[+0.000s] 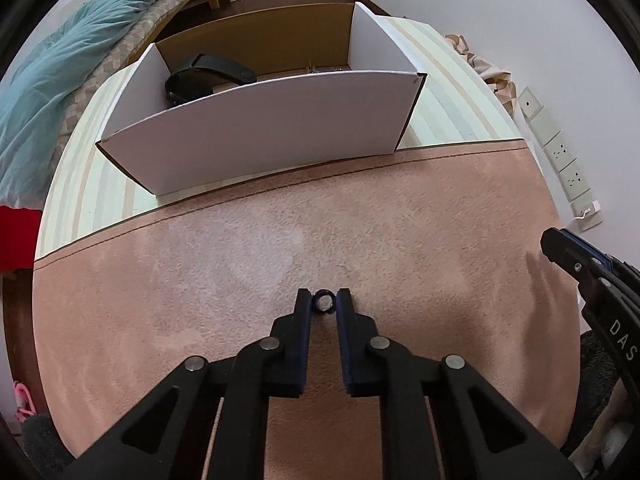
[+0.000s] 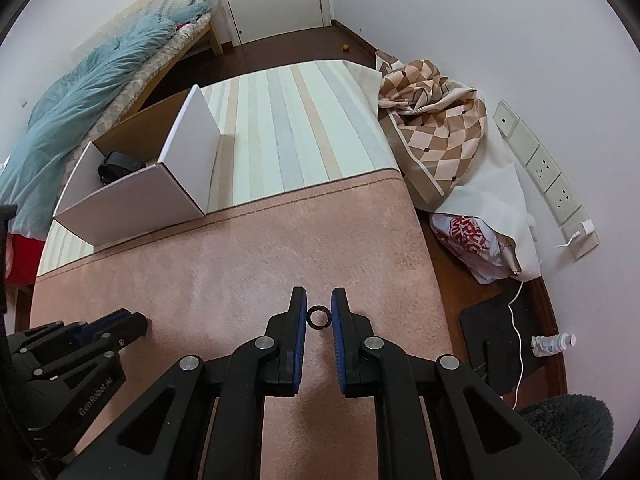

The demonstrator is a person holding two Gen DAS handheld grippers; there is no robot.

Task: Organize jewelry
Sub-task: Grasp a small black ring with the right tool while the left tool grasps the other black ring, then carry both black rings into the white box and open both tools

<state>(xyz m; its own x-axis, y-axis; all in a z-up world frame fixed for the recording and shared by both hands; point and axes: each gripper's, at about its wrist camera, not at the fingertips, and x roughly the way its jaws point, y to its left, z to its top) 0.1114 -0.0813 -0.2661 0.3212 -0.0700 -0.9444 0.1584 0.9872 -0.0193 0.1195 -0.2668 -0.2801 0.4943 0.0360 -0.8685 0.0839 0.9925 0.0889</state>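
My left gripper (image 1: 323,300) is shut on a small dark ring (image 1: 322,302), held between its fingertips just above the pink cloth (image 1: 280,240). My right gripper (image 2: 319,300) is shut on a thin black ring (image 2: 319,317), held the same way above the pink cloth (image 2: 240,264). A white open cardboard box (image 1: 260,124) stands ahead on the striped surface, with a black watch (image 1: 208,76) inside. The box (image 2: 132,204) and the watch (image 2: 118,166) also show in the right wrist view, at the left. Each gripper shows in the other's view: the right (image 1: 560,254), the left (image 2: 128,326).
A striped cloth (image 2: 288,128) covers the far part of the surface. A checked fabric (image 2: 436,128), a white bag (image 2: 480,240), a white cable (image 2: 516,320) and a small bottle (image 2: 554,342) lie at the right. Wall sockets (image 2: 552,184) line the wall. A bed with a teal blanket (image 1: 60,68) stands at the left.
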